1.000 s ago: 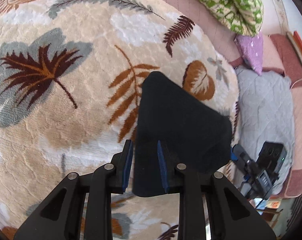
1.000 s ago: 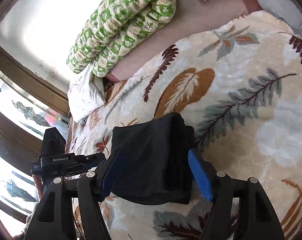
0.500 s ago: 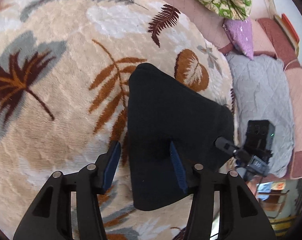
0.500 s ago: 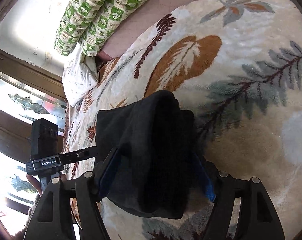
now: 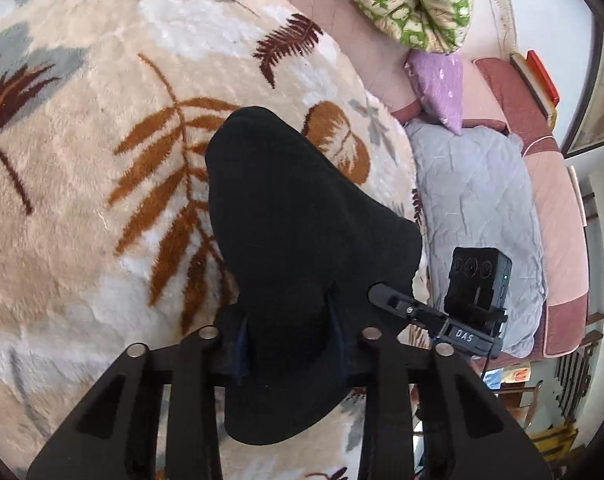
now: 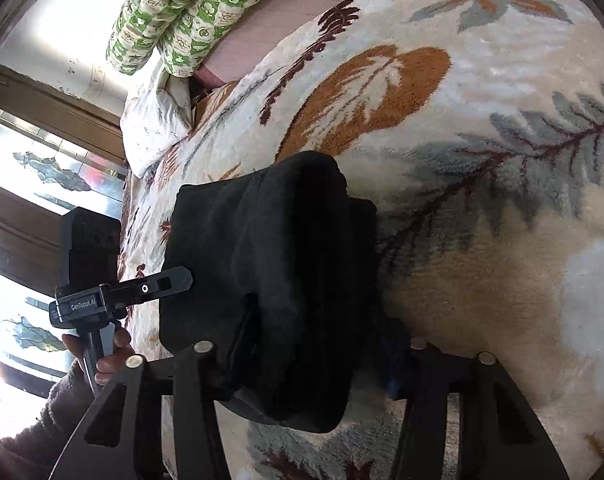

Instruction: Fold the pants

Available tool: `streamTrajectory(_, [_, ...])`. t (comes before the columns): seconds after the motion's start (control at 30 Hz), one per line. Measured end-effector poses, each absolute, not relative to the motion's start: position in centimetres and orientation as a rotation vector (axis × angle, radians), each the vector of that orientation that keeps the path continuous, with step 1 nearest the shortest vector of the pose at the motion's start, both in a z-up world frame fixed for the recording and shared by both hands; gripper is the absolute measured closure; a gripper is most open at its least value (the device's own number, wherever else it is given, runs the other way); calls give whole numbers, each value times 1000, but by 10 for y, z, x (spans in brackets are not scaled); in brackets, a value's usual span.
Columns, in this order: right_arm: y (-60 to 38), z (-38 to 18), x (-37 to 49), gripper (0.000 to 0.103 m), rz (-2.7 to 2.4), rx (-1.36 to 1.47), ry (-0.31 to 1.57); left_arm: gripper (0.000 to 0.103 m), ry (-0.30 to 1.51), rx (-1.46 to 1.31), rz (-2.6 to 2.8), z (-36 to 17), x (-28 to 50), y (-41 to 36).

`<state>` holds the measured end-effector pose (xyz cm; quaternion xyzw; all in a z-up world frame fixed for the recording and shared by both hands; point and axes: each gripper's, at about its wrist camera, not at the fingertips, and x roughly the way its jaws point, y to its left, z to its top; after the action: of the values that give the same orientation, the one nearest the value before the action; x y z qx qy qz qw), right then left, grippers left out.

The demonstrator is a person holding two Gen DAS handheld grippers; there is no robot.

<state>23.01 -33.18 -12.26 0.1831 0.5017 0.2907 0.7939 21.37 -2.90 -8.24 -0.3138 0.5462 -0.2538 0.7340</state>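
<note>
- Both your grippers sit lower over the bed than a sec ago, and the black pants (image 5: 302, 216) fill more of each view; both pairs of fingers have just been closing with cloth between them.
- Left gripper (image 5: 292, 344): fingers narrow, pinching the near edge of the folded bundle; dark fabric bulges over and past the pads.
- Right gripper (image 6: 317, 354): fingers at mid width, clamped on a thick stack of layers at the bundle's other near corner.
- Pants lie as a compact dark wedge on the leaf-print blanket (image 5: 102, 184), far end resting on the pile, near end in your grip.
- Risk: right side holds several layers, so an inner layer may slip out once you lift, and the fold opens unevenly.
- Risk: plush blanket could drag on the far end and skew the fold if you pull across rather than up.
- Risk: uneven lift btwn hands would twist the bundle.
- Green quilt (image 6: 174, 20) and grey pad (image 5: 477, 208) lie well apart, no snag likely.
</note>
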Motion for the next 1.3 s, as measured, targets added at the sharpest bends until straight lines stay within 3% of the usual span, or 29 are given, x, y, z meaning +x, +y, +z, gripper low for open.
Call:
streamTrajectory(0.13, [-332,-117,215,64,591,395,1035,79,1143,-634,-552,-61,197,-35])
streamTrajectory(0.4, [-330,-104,169,65,565,457,985,79,1052,-475,-511,-18,152,-41])
streamTrajectory(0.7, [-267,-75,135,65,590,418,967,79,985,-471,-420,11,108,35])
streamTrajectory(1.03, [-139,-79,131,65,692,357,1023,79,1019,-485,-257,-5,82,142])
streamTrajectory(1.3, [-76,-104,139,65,690,324,1084,78,1078,-526,-202,-39,85,174])
